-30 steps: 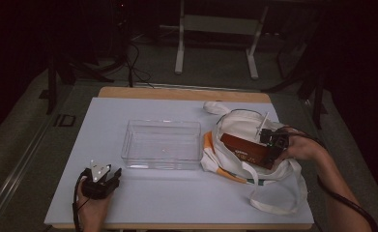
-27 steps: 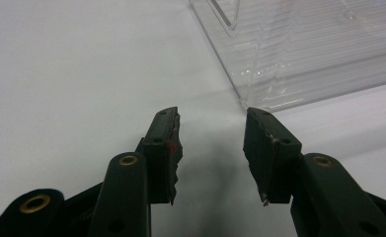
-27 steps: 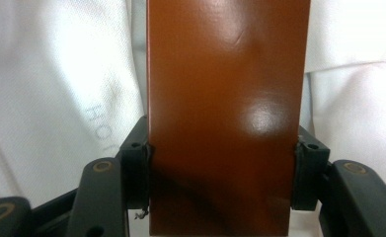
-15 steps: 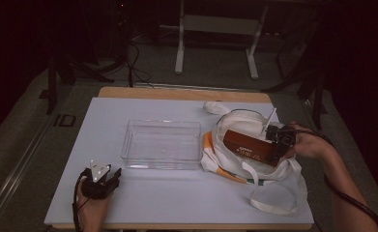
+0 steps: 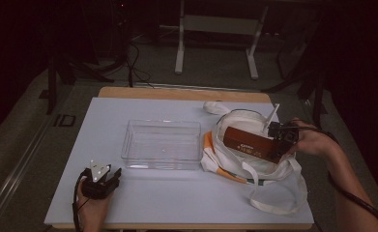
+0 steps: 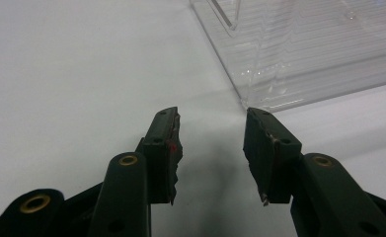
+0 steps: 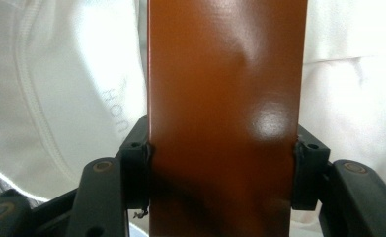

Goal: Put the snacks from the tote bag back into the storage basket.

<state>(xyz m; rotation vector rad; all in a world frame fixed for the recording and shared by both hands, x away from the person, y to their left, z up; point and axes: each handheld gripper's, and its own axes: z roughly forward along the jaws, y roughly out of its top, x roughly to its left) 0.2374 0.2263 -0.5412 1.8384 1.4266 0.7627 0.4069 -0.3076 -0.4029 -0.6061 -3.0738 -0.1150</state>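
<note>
- The right tool (image 5: 279,137) pinches a brown box (image 5: 252,144) by one end; in the right gripper view its pads (image 7: 306,168) press on both long sides of the box (image 7: 225,113).
- The box hangs nearly level over the open mouth of a white cloth bag (image 5: 254,169) (orange trim on its left edge), which lies on the right of the tabletop (image 5: 104,121).
- A clear plastic tray (image 5: 161,144) stands just left of the bag.
- The left tool (image 5: 101,178), jaws spread with nothing between them, rests near the front left edge.
</note>
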